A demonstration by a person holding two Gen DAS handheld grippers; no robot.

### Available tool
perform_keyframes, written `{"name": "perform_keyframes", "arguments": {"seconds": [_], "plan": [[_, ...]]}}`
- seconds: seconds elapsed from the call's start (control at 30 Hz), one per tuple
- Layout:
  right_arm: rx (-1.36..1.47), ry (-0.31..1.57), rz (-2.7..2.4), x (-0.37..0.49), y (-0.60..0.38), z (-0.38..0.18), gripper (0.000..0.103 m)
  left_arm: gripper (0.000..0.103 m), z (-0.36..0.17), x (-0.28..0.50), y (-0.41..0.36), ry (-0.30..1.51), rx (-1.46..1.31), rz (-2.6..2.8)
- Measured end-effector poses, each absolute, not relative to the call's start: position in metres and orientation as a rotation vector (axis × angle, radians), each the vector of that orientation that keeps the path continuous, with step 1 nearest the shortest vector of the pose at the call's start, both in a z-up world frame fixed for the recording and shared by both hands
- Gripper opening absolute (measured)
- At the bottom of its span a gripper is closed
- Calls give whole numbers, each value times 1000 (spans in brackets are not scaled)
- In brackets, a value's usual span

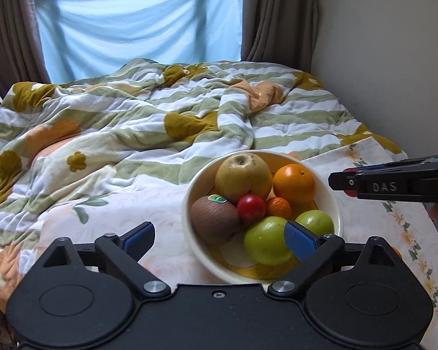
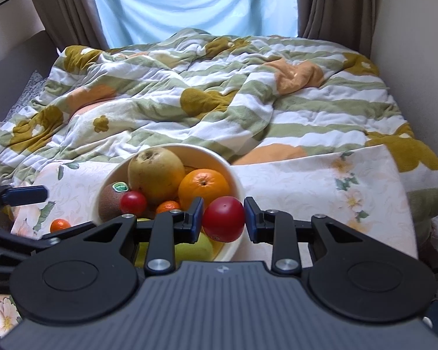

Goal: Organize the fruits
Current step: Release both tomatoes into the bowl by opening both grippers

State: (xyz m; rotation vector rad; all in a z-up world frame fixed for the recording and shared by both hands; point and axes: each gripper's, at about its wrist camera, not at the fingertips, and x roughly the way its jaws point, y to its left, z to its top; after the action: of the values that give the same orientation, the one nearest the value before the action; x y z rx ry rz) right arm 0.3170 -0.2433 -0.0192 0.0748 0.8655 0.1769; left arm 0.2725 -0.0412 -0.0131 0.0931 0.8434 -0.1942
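While your right gripper (image 2: 223,218) is pinching the red fruit (image 2: 223,218) pad to pad across its widest part, the grip looks centred, so the fruit should not roll out. It hangs at the near rim of the bowl (image 2: 236,175), half over the pile, half over the cloth (image 2: 321,192): my read is that it goes in next. It is near-round with no real long axis. A small mark shows low on its face, but I can't tell stem end from base.

Your left gripper (image 1: 219,239) is spread wide with nothing between the pads, its right pad in front of the green apple (image 1: 265,240) at the bowl's near side. I read that as a release just done, with room left for the right side to come in.

The bowl sits on the floral cloth at the foot of the bed (image 1: 131,122), not on a desk, so the base is soft. Inside:
- pear (image 1: 243,176) at the back, stem pit up and slightly towards you
- orange (image 1: 293,183) beside it, navel up
- kiwi (image 1: 214,218), long axis lying roughly level, sticker on top
- small red tomato (image 1: 251,208) and a tiny mandarin (image 1: 279,206) wedged in the middle

One small orange fruit (image 2: 60,225) is still out on the cloth, left of the bowl.

Risk: the pile is high, so anything round set on top may roll.
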Motion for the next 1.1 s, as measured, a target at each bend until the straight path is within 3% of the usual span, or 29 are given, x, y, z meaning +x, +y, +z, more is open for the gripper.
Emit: {"name": "perform_keyframes", "arguments": {"seconds": [0.6, 0.63, 0.73, 0.77, 0.8, 1.1], "plan": [[40, 892, 190, 334, -238, -51, 46, 98, -12, 251, -19, 837, 56, -99], [36, 890, 195, 333, -237, -50, 49, 98, -11, 250, -18, 838, 55, -96], [30, 868, 218, 329, -235, -47, 79, 98, -9, 246, -17, 834, 53, -89], [34, 866, 223, 328, -235, -46, 99, 98, -8, 244, -17, 832, 53, -86], [40, 862, 232, 326, -236, -44, 103, 98, -7, 242, -17, 829, 53, -84], [-5, 776, 237, 299, -236, -22, 103, 98, 8, 222, -22, 792, 43, -74]]}}
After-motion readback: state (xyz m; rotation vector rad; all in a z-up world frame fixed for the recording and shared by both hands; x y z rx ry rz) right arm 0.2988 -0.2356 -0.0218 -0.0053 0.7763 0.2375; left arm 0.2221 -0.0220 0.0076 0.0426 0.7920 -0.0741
